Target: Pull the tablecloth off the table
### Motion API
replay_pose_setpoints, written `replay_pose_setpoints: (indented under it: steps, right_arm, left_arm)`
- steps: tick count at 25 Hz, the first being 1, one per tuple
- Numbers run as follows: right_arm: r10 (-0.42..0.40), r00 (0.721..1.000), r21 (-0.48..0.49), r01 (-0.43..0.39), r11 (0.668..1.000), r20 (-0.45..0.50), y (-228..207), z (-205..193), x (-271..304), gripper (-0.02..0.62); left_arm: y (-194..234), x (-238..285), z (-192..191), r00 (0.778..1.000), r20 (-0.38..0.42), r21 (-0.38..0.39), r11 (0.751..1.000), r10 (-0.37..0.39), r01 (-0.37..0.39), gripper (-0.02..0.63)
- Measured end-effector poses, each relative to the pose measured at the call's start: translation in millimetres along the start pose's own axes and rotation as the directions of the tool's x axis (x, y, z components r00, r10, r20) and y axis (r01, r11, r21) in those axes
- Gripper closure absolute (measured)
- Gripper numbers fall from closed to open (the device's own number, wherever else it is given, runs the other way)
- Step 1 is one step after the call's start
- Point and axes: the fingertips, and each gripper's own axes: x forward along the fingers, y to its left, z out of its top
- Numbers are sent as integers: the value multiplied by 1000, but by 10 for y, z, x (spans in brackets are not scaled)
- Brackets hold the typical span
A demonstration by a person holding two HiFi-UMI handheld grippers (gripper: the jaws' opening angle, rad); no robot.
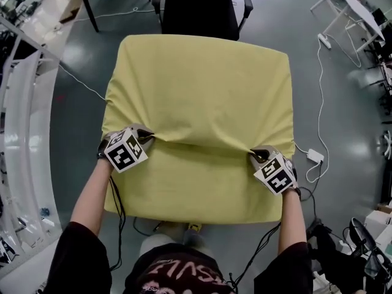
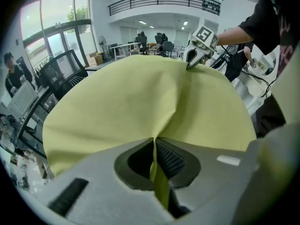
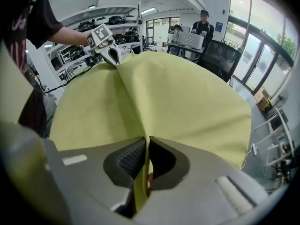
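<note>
A yellow-green tablecloth (image 1: pixel 202 90) covers the whole square table, its edges hanging down on every side. My left gripper (image 1: pixel 148 135) is shut on a pinched fold of the tablecloth (image 2: pixel 140 97) near the table's left side; the fold runs down between its pads. My right gripper (image 1: pixel 256 154) is shut on another fold of the tablecloth (image 3: pixel 178 97) near the right side. A taut crease runs across the cloth between the two pinches. In the left gripper view the right gripper (image 2: pixel 191 61) shows at the far edge; the left gripper (image 3: pixel 113 58) shows likewise in the right gripper view.
A black office chair (image 1: pixel 202 8) stands against the table's far edge. A white cable and power adapter (image 1: pixel 315 156) lie on the grey floor to the right. A white curved bench (image 1: pixel 24 133) runs along the left. White frames (image 1: pixel 352 11) stand at the back right.
</note>
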Motion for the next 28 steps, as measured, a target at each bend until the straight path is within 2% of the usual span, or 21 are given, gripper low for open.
replay_pose_setpoints:
  steps: [6, 11, 21, 28]
  right_arm:
    - [20, 1000, -44, -20, 999, -1, 571, -303, -263, 578]
    - [15, 999, -57, -13, 998, 30, 1154, -593, -541, 578]
    - [-24, 997, -95, 31, 995, 79, 2335, -1195, -1255, 578]
    - [-37, 993, -87, 47, 995, 113, 2955, -1519, -1745, 578]
  left_arm:
    - [-738, -147, -247, 999, -40, -2, 1000, -18, 18, 598]
    - [-1403, -345, -444, 999, -27, -30, 999, -30, 29, 597]
    - [-2771, -918, -672, 997, 21, -33, 997, 71, -71, 597]
    - [-3643, -1258, -775, 995, 50, -76, 994, 87, -83, 597]
